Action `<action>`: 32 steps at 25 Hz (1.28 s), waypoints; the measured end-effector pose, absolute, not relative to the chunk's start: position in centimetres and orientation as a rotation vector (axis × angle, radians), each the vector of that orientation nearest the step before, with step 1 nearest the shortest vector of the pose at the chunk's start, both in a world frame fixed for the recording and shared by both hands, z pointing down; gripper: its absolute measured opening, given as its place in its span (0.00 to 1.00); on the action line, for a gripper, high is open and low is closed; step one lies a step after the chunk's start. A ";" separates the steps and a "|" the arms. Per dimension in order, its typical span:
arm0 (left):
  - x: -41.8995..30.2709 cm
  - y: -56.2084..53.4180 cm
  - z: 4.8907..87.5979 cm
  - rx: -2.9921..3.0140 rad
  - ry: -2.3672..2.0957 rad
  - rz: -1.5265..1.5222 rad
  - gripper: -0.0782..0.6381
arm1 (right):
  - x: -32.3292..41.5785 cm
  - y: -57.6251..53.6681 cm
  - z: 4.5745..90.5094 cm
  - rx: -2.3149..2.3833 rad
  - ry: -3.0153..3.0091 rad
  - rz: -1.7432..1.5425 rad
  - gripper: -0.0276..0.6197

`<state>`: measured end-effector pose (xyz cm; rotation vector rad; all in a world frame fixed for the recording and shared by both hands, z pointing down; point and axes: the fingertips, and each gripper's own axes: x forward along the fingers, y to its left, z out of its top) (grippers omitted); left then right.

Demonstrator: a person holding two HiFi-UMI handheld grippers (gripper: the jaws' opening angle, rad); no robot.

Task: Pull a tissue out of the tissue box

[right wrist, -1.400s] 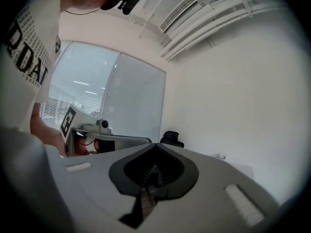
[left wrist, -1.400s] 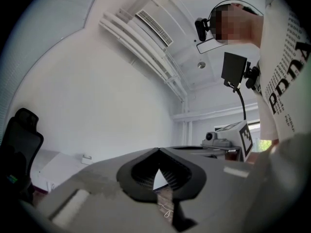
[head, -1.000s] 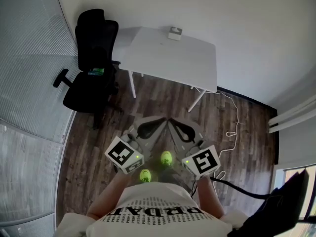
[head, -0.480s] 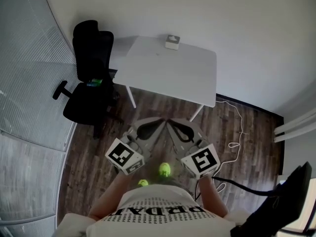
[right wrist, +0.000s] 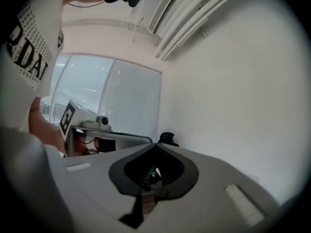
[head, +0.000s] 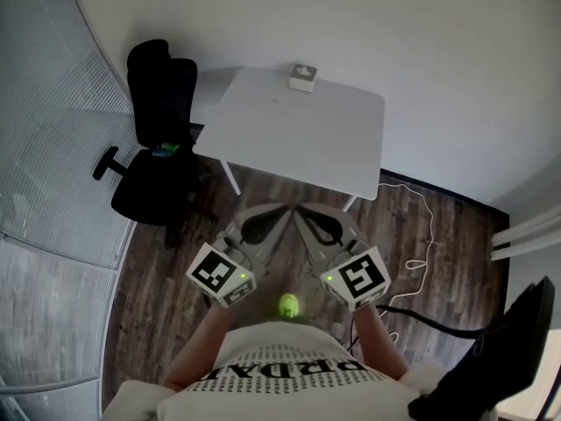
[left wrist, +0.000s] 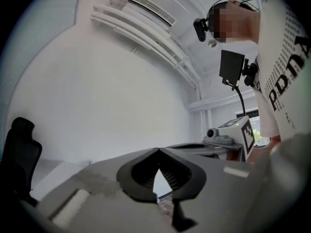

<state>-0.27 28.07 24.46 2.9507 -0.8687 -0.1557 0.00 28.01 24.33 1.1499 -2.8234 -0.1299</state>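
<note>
- The desk (head: 298, 130) has drawn nearer since a second ago; I'm walking up to it.
- Left claw (left wrist: 158, 152) and right claw (right wrist: 155, 147): both closed, empty, level.
- The tissue box (head: 302, 77) sits at the desk's far edge, well apart from both.
- This is the approach step; next, I judge, I reach over and open one claw.
</note>
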 end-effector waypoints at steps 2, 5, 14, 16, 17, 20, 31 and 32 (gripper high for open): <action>-0.2 27.6 24.7 2.937 -0.885 -0.159 0.09 | 0.1 27.6 24.6 1.133 -2.826 -0.120 0.05; 0.2 26.9 24.9 2.930 -0.899 -0.151 0.09 | 0.5 26.8 24.7 1.115 -2.842 -0.126 0.05; -0.5 23.3 25.3 2.913 -0.898 -0.191 0.09 | -0.1 23.4 25.1 1.110 -2.828 -0.102 0.05; -0.5 22.2 25.4 2.913 -0.883 -0.205 0.09 | -0.1 22.3 25.1 1.131 -2.826 -0.094 0.05; -0.5 21.6 25.4 2.915 -0.874 -0.210 0.09 | -0.2 21.8 25.1 1.134 -2.821 -0.101 0.05; -0.7 19.6 25.1 2.920 -0.848 -0.220 0.09 | -0.4 19.8 24.8 1.128 -2.794 -0.138 0.05; -3.4 8.6 23.2 2.954 -0.760 -0.242 0.09 | -3.2 8.9 22.8 1.188 -2.751 -0.153 0.05; -3.8 7.6 23.2 2.954 -0.749 -0.246 0.09 | -3.6 7.9 22.8 1.191 -2.747 -0.152 0.05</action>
